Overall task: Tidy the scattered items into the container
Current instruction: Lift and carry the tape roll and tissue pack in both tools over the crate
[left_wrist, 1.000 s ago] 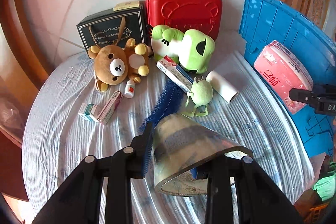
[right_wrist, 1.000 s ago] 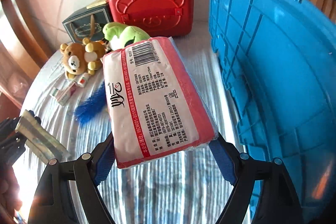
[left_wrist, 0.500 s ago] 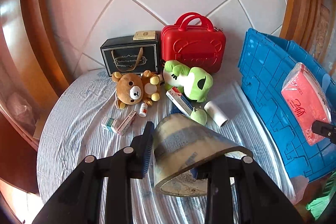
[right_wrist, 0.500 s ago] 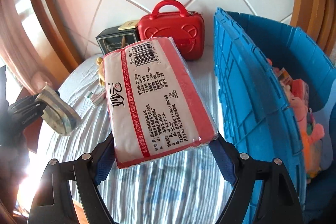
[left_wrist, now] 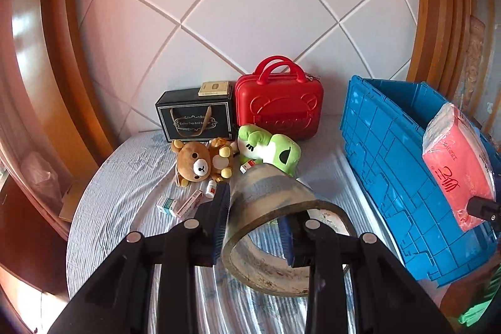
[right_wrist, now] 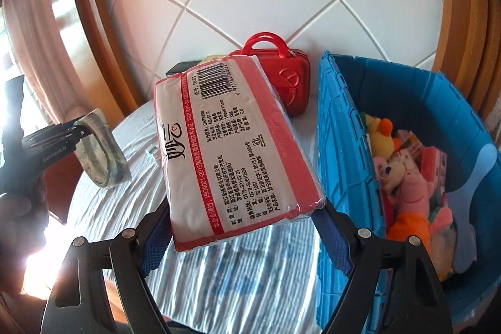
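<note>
Both lifted higher now: right claw (right_wrist: 244, 227) clamped on tissue pack (right_wrist: 231, 152), left claw (left_wrist: 253, 227) pinching tape roll (left_wrist: 281, 227); blue crate (right_wrist: 341, 146) just right, plush toys (right_wrist: 410, 193) inside.

Right gripper (right_wrist: 247, 227) clamped on the red tissue pack (right_wrist: 231, 143), held in the air just left of the blue crate (right_wrist: 341, 165). Crate has plush toys (right_wrist: 407, 177) piled inside. Red case (right_wrist: 288, 83) sits behind the crate's left corner. Far left of crate: left gripper (right_wrist: 81, 130) pinching a grimy tape roll (right_wrist: 103, 155), above the striped cloth (right_wrist: 250, 265).
</note>
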The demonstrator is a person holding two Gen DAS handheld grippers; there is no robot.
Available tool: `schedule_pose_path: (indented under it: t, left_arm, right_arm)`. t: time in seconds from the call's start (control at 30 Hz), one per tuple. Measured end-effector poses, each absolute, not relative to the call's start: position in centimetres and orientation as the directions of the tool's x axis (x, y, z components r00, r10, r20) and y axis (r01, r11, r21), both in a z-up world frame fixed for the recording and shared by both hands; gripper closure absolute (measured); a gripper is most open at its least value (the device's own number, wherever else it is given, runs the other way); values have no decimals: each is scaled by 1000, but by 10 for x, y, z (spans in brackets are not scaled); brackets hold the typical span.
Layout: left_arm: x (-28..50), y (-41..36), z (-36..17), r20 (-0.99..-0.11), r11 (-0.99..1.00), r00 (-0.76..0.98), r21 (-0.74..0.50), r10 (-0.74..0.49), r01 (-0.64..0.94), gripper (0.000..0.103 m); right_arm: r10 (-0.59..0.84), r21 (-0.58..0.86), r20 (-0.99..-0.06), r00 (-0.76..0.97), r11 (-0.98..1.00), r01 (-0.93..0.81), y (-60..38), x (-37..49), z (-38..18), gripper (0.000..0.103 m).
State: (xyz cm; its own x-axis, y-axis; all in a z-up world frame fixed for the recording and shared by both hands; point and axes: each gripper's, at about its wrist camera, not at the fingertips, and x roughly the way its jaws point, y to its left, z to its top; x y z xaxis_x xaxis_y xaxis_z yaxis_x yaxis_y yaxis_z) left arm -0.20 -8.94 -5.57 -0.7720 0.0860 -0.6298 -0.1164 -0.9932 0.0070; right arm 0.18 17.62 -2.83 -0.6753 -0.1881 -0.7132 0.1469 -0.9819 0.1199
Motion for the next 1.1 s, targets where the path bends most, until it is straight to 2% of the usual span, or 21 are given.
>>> schedule_pose_path:
  t: [0.67, 1.1]
  left_arm:
    - [25, -21, -1, -552, -992, -831, 47, 74, -119, 75]
    - [17, 51, 7, -553, -981, -828, 89, 94, -171, 75]
  right_arm:
    - [-260, 160, -641, -722, -965, 206, 233, 13, -1, 20]
    - [-231, 203, -604, -763, -970, 133, 311, 27, 5, 20]
